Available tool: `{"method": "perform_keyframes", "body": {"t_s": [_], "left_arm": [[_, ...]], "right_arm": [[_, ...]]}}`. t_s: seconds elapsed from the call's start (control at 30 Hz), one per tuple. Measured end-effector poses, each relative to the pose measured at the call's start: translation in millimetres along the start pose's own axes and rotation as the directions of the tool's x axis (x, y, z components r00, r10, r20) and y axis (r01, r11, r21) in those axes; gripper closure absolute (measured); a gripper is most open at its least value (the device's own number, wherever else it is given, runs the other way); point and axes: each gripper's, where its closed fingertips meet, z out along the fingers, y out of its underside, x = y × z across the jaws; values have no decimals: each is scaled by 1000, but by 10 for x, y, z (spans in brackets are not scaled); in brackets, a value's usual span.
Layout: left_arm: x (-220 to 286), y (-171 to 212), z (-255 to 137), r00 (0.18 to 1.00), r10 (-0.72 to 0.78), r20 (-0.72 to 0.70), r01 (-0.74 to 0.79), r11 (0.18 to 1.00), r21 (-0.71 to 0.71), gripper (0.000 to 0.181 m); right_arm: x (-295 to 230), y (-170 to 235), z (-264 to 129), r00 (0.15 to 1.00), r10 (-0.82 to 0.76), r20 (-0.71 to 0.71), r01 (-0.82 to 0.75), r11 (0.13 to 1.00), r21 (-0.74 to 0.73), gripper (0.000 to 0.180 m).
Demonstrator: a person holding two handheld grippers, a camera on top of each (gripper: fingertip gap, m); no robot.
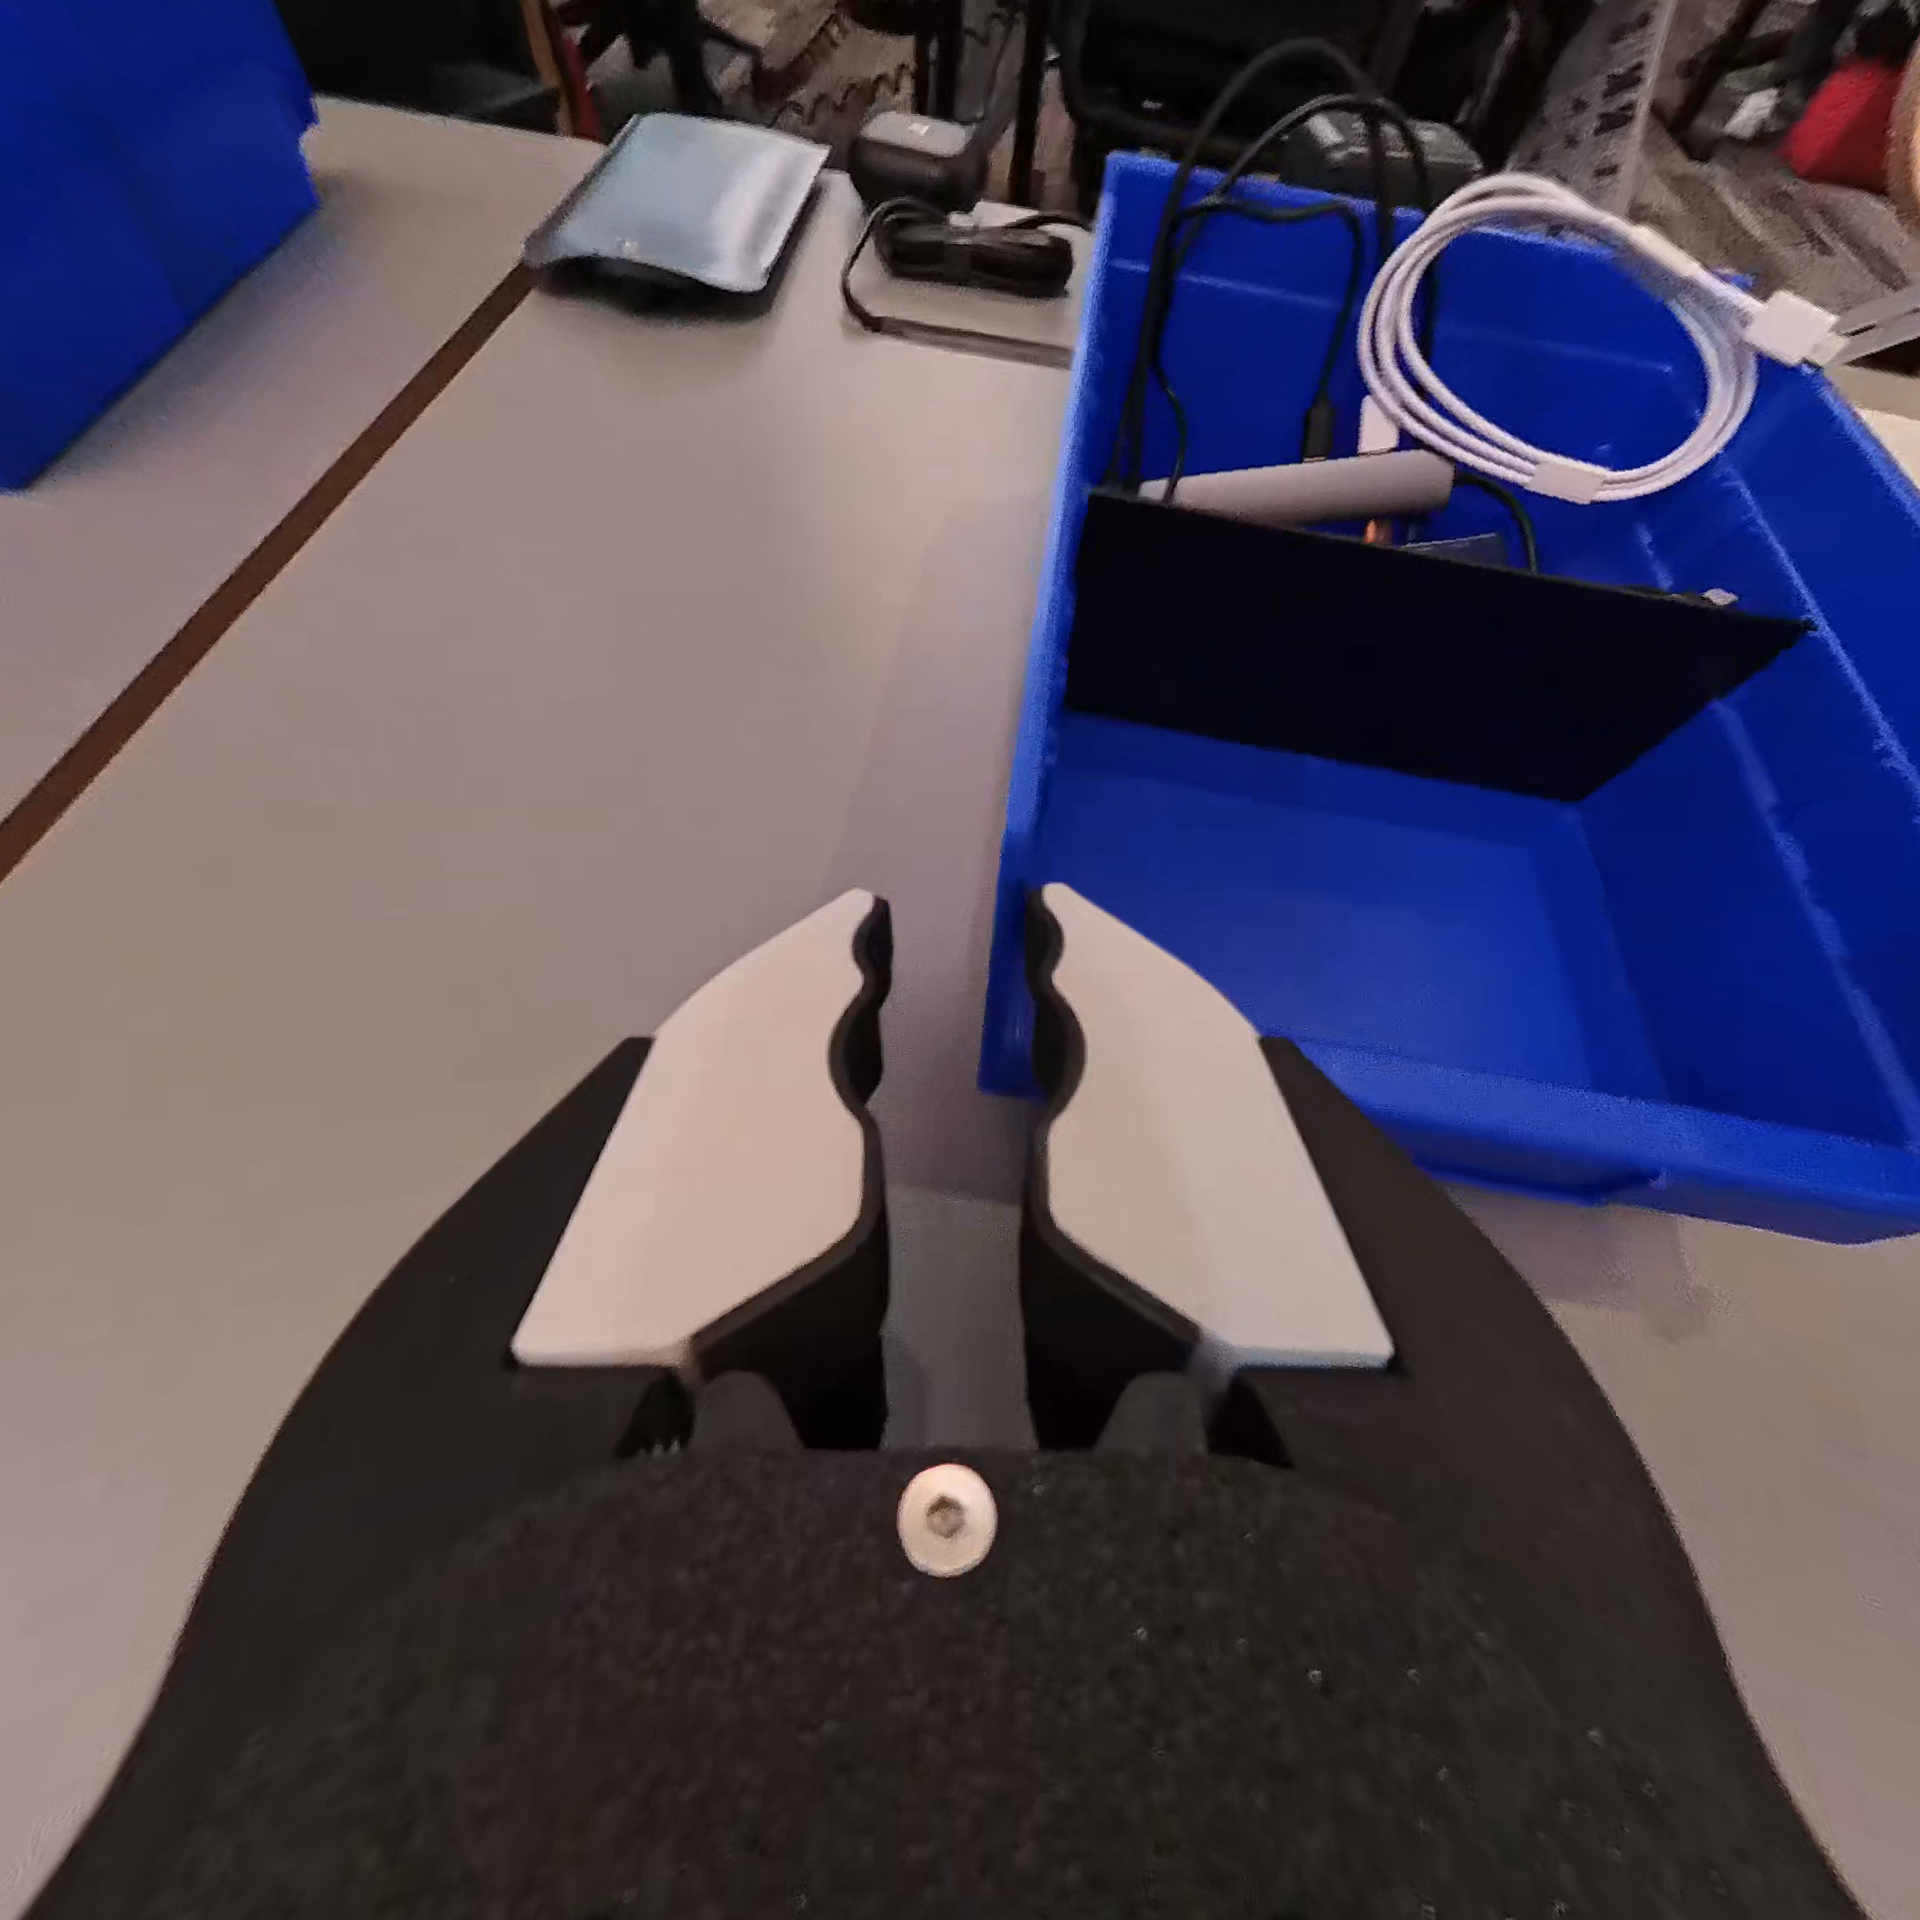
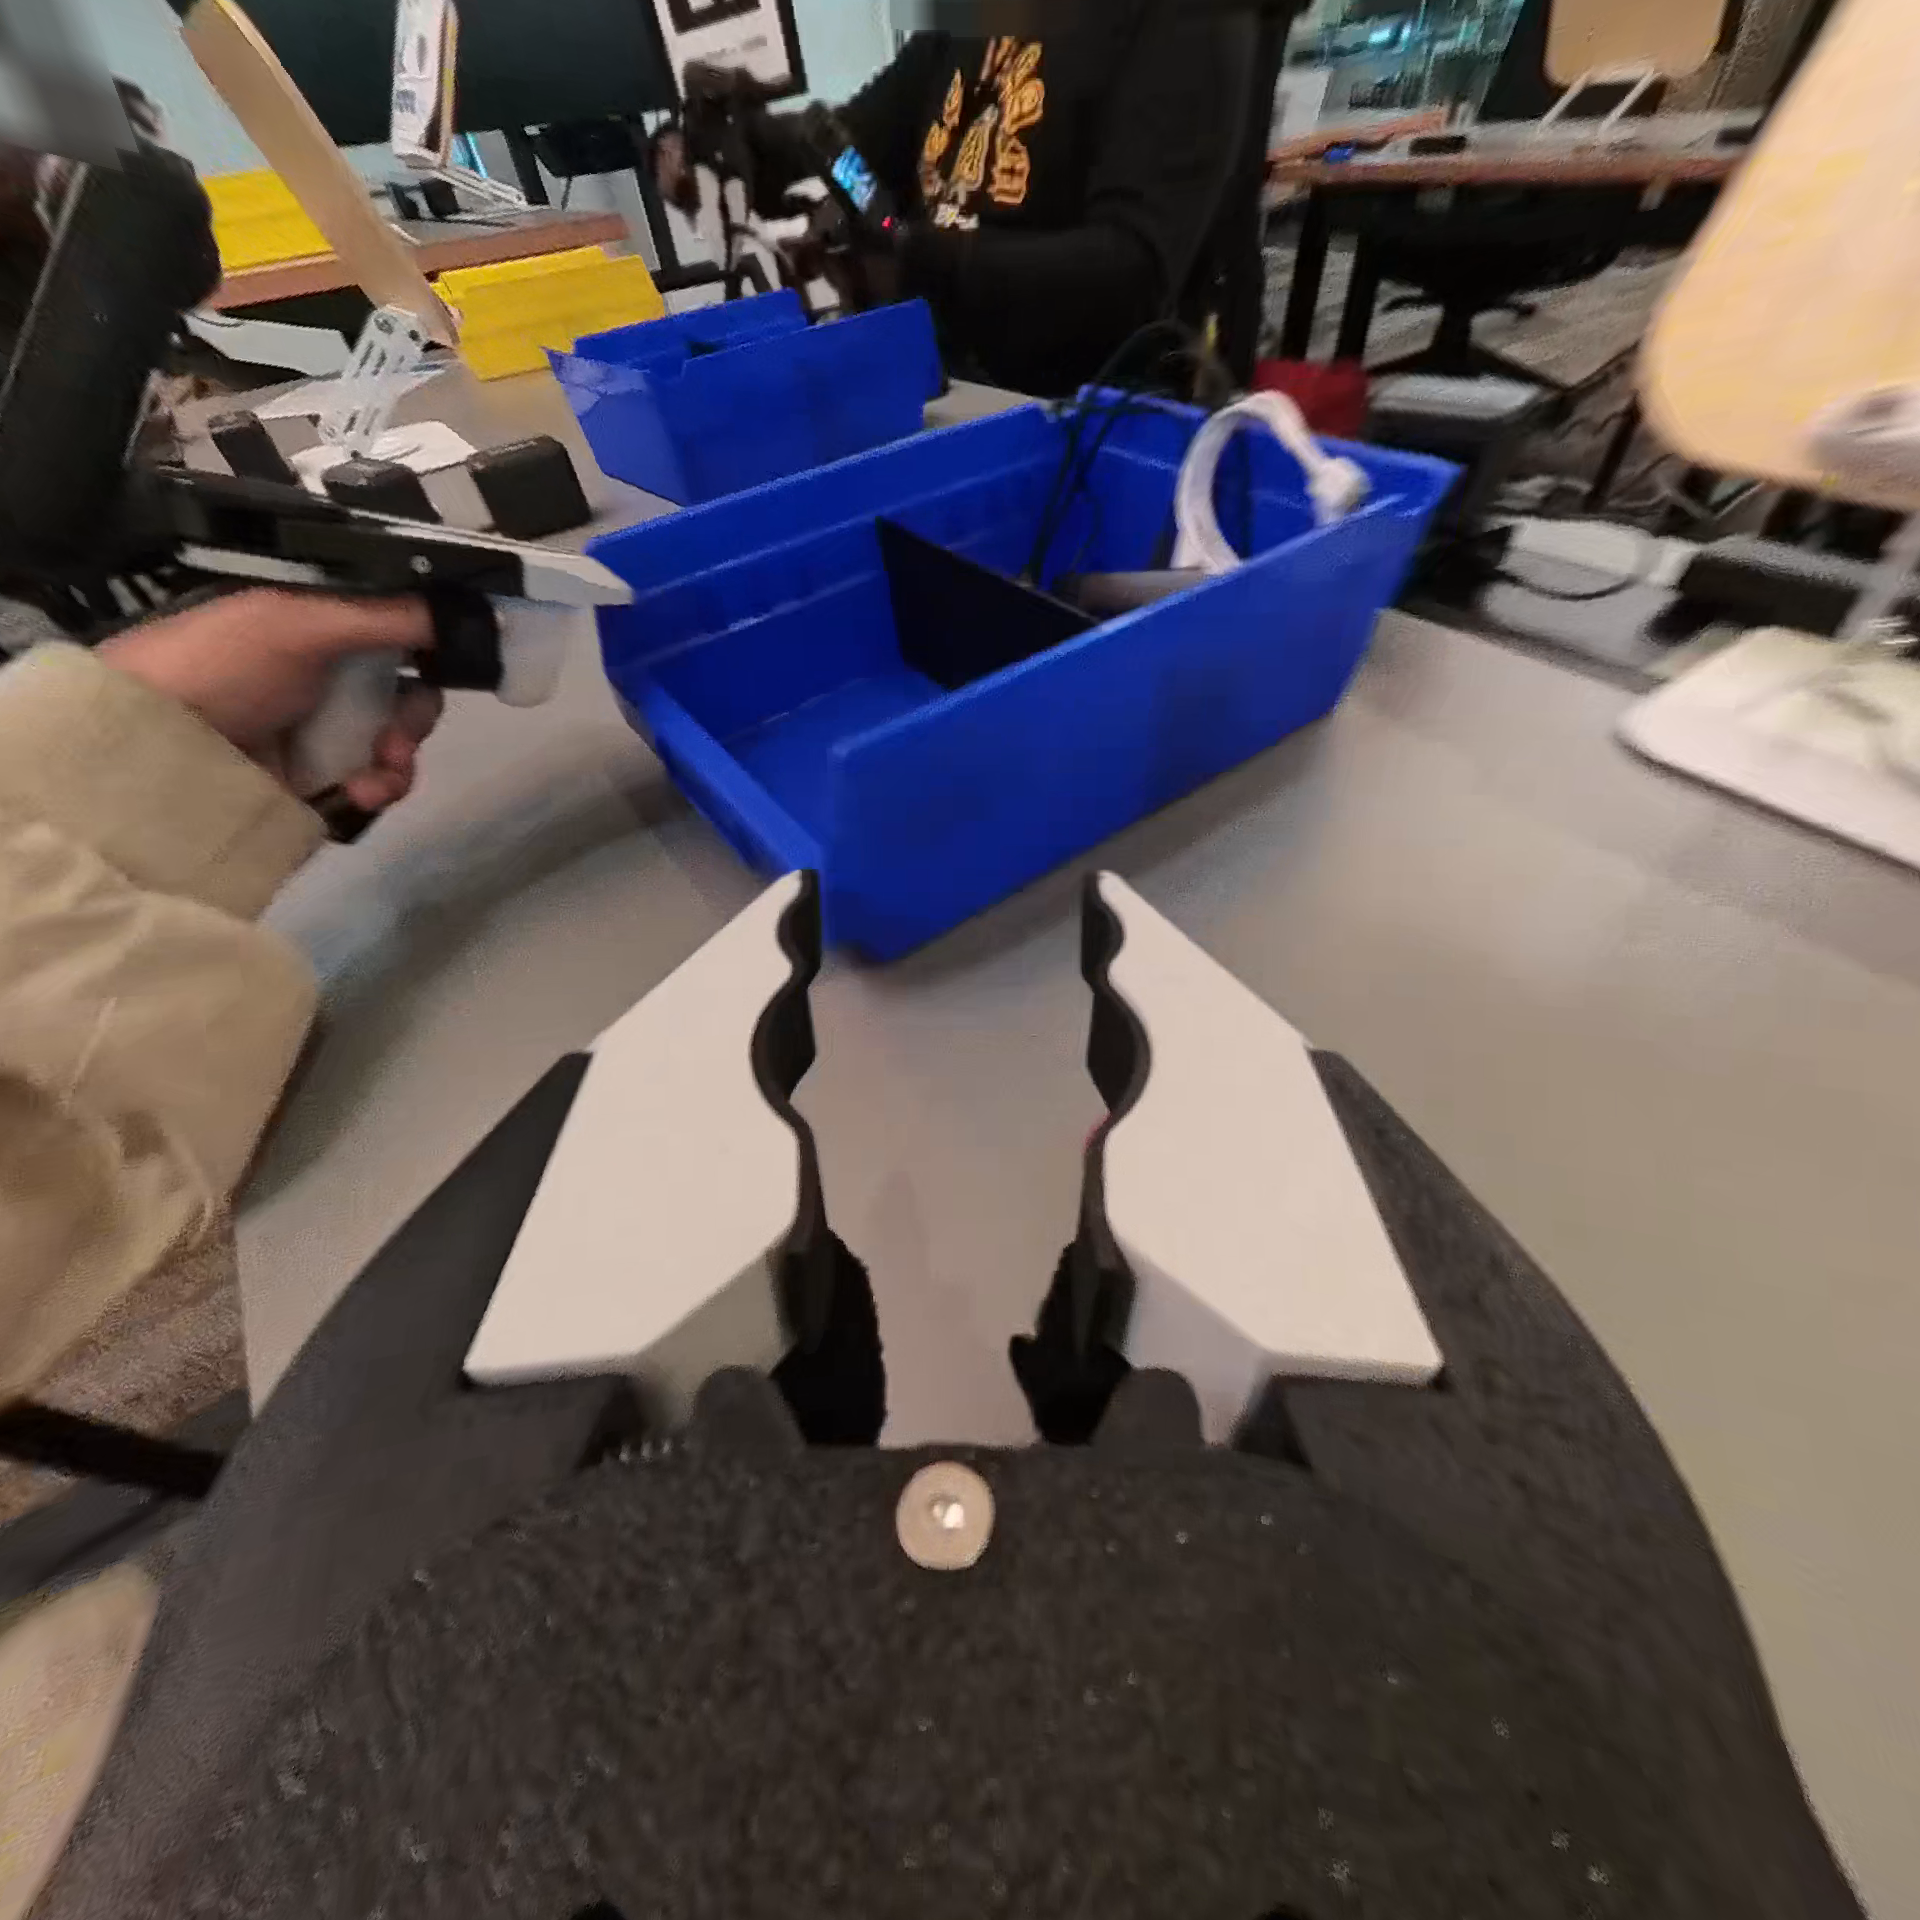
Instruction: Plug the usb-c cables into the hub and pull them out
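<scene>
A blue bin with a black divider stands on the grey table. Its far compartment holds a grey hub, a black cable with its plug near the hub, and a coiled white cable over the rim. My left gripper is open and empty, above the table at the bin's near left corner. My right gripper is open and empty, just short of the bin. The white cable and the hub show in the far compartment. The left gripper shows at the left, held by a hand.
A second blue bin stands behind the first. A grey pouch and a black adapter with its cord lie at the table's far edge. A blue box is at the far left. A white device lies at right. A person stands behind. My hands' fingertips stand some 30 cm from each other. Between my right fingertips and the white device there is roughly 40 cm.
</scene>
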Motion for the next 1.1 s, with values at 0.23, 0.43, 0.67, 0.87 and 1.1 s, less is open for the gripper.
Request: {"method": "perform_keyframes", "body": {"t_s": [0.23,0.43,0.67,0.87,1.1], "left_arm": [[131,57,-259,999,25,41,-25,1000,16,167],[903,266,-699,991,-84,-107,98,985,138,166],[1781,439,-722,896,-11,-443,49,996,74,167],[1731,585,-666,875,-88,-476,79,996,-38,167],[1624,567,-800,899,-106,-425,104,994,-29,167]], "right_arm": [[867,448,-1930,985,169,46,-172,982,80,127],[2047,476,-3124,825,492,-278,-349,831,433,128],[2133,725,-3029,794,430,-430,-327,898,294,129],[2079,871,-2717,824,331,-460,-292,944,156,127],[2089,993,-2666,810,162,-564,-182,983,22,124]]}}
